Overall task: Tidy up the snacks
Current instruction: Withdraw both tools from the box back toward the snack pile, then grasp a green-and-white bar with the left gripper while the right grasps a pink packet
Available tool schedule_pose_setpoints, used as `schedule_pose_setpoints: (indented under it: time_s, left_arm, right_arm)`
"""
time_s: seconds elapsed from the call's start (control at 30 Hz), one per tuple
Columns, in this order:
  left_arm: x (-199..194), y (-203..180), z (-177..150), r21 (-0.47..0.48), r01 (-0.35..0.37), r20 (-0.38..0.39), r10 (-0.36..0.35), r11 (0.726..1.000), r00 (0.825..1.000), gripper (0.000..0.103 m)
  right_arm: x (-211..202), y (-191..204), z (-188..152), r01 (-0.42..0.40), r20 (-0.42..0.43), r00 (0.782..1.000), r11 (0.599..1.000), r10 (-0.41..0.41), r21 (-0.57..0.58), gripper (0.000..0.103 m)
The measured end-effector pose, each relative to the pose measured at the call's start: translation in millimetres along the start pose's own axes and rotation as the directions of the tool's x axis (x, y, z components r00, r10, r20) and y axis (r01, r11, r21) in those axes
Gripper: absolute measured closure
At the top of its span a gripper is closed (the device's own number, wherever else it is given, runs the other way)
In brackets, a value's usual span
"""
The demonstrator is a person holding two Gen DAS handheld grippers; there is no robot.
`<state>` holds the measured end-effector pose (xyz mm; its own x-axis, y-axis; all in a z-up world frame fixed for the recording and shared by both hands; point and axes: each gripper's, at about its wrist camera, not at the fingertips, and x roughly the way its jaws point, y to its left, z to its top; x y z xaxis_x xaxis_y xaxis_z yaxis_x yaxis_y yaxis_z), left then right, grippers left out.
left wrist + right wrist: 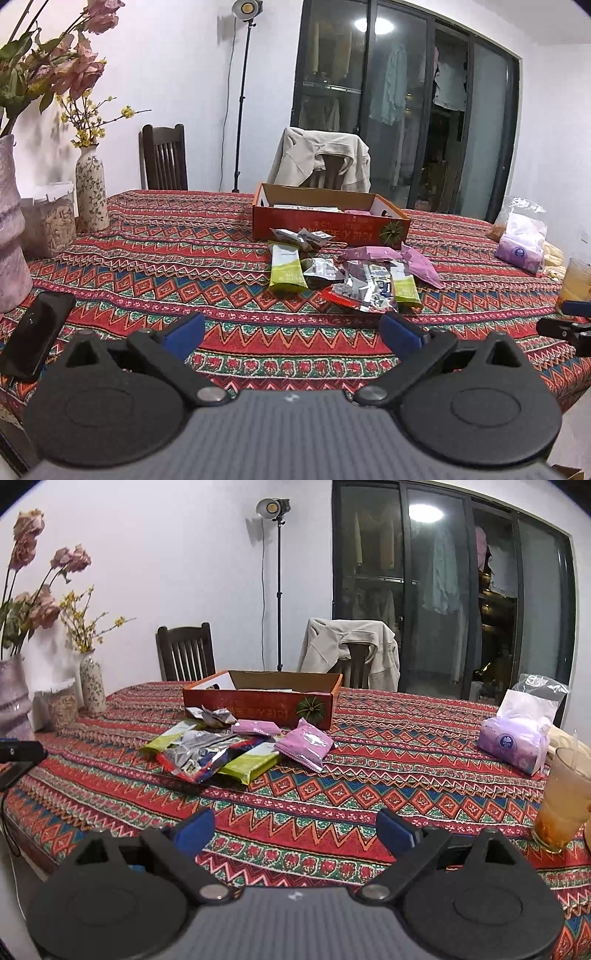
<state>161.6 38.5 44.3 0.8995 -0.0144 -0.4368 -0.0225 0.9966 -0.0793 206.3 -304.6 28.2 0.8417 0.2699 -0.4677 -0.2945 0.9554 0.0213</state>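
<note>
Nearest to me, my left gripper [291, 334] hangs over the front edge of the desk [221, 258], its blue pads spread wide with only patterned cloth between them. My right gripper [295, 830] sits the same way over its own stretch of cloth: jaws wide apart, nothing between them. In the left wrist view I can see the tip of the right gripper at the far right edge, and a black phone [35, 332] lies tilted at the left edge of the desk.

Just beyond the grippers is the heap of snacks [221, 753], loose on the cloth. I make out two green packets [286, 267], a silver and red foil bag [195, 758] lying over them, and pink packets [306, 746] on the right side of the heap. A couple of small crumpled silver wrappers [210, 714] lie at the far side, close against the box.

Behind the heap stands the red cardboard box [258, 705], open at the top, with a few packets already inside in the left wrist view.

To the right I see a glass [565, 797] with a brownish drink near the edge and a purple tissue pack [513, 742] further back. To the left stand a floral vase [90, 192] and a large pink vase [9, 229]. Past the desk are two chairs, one draped with a beige jacket [347, 642].
</note>
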Motion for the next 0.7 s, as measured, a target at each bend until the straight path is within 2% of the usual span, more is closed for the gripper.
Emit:
schedule_pose_setpoints:
  time_s: [0.3,0.5,0.6,0.7]
  left_arm:
    - [45.4,10.8,8.9,-0.065,-0.018,-0.057,0.014,0.998,0.998,0.0]
    - [103.0,19.6,28.7,-0.099,-0.01,-0.098,0.0,0.995,0.995,0.005]
    - [139.7,20.6,43.0,-0.083,0.001,-0.123,-0.011,0.997,0.992,0.013]
    - [177.9,20.0,56.4,-0.058,0.008,-0.147,-0.017,0.998,0.989,0.016]
  right_arm:
    - [26.2,-8.5,5.7,0.003,-0.033,0.999,0.999,-0.002,0.046,0.009]
    - [65.0,-18.8,17.3,0.007,-0.06,0.998,0.996,-0.001,0.091,0.009]
    - [93.4,-28.6,22.7,0.005,-0.084,0.996,0.99,0.007,0.143,0.011]
    - [122.4,-33.9,33.3,-0.003,-0.089,0.996,0.986,0.019,0.17,0.012]
